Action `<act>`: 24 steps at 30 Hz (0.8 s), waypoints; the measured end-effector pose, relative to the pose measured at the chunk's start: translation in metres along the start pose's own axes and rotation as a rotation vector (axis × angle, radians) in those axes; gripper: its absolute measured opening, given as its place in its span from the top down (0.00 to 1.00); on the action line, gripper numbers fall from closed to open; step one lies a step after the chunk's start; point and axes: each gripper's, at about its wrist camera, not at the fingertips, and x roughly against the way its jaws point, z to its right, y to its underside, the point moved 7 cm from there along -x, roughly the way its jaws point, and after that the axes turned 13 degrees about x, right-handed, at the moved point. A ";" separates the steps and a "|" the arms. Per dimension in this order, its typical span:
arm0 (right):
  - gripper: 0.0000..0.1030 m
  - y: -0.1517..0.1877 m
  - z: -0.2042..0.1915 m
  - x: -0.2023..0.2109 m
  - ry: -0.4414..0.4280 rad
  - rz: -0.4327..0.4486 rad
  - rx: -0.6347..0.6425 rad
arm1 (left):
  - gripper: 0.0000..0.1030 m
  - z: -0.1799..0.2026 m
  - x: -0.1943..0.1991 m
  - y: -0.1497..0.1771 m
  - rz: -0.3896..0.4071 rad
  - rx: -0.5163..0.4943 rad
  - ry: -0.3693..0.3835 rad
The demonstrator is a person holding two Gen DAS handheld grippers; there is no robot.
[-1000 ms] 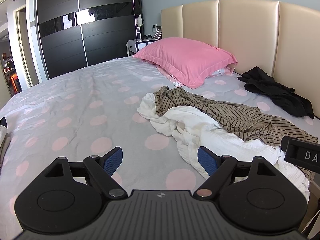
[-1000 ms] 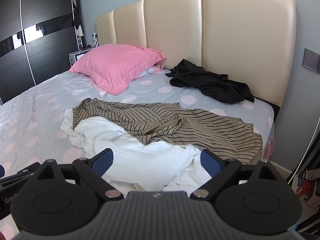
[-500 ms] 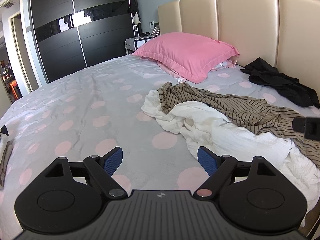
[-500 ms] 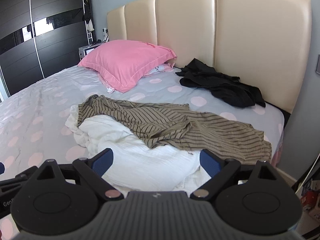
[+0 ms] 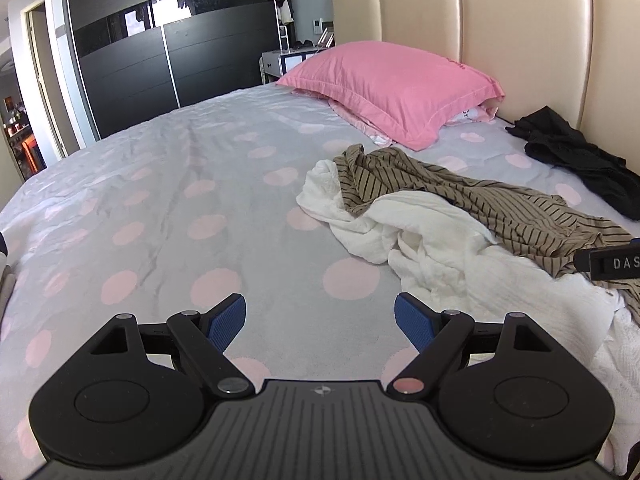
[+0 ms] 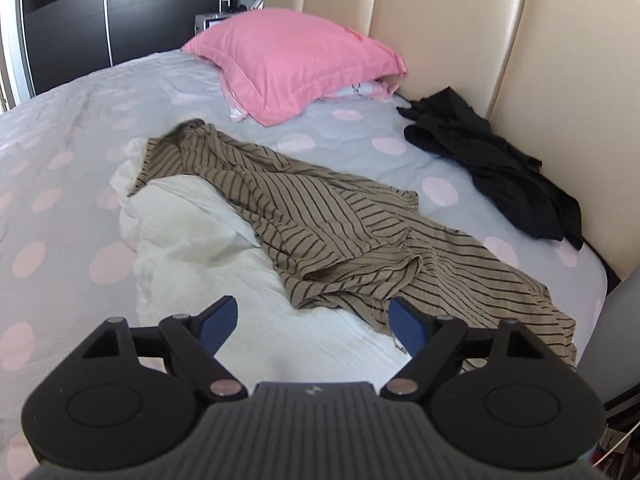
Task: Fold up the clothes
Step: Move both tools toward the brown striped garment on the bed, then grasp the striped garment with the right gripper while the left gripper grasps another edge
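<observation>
Right gripper (image 6: pixel 312 322) nearer striped garment (image 6: pixel 340 232); pillow (image 6: pixel 292 60) beyond.

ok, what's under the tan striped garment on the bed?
The tan striped garment lies across a crumpled white garment, which shows at its left and near edges, and across the pink-dotted grey bedsheet. How far the white one runs underneath is hidden.

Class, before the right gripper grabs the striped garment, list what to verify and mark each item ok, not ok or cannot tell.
1. Right gripper open, its jaws just narrowed slightly, nothing pinched: ok.
2. Left gripper open and empty: ok.
3. Striped garment free of other clothes on top: ok.
4. Striped garment separate from white garment: not ok, it overlaps it.
5. Black garment apart from the pile: ok.
6. Hem edge between the fingers: cannot tell.
</observation>
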 end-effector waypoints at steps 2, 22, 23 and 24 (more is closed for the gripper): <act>0.19 -0.003 0.001 -0.015 -0.006 -0.013 0.001 | 0.21 0.001 -0.012 0.001 -0.018 -0.004 -0.008; 0.92 -0.013 0.007 -0.092 0.067 -0.055 0.083 | 0.21 0.005 -0.058 0.017 -0.129 -0.045 -0.022; 0.92 -0.015 0.007 -0.087 0.058 -0.042 0.077 | 0.21 0.005 -0.056 0.018 -0.130 -0.048 -0.020; 0.93 -0.018 0.005 -0.079 0.043 -0.024 0.087 | 0.21 0.005 -0.053 0.018 -0.130 -0.051 -0.018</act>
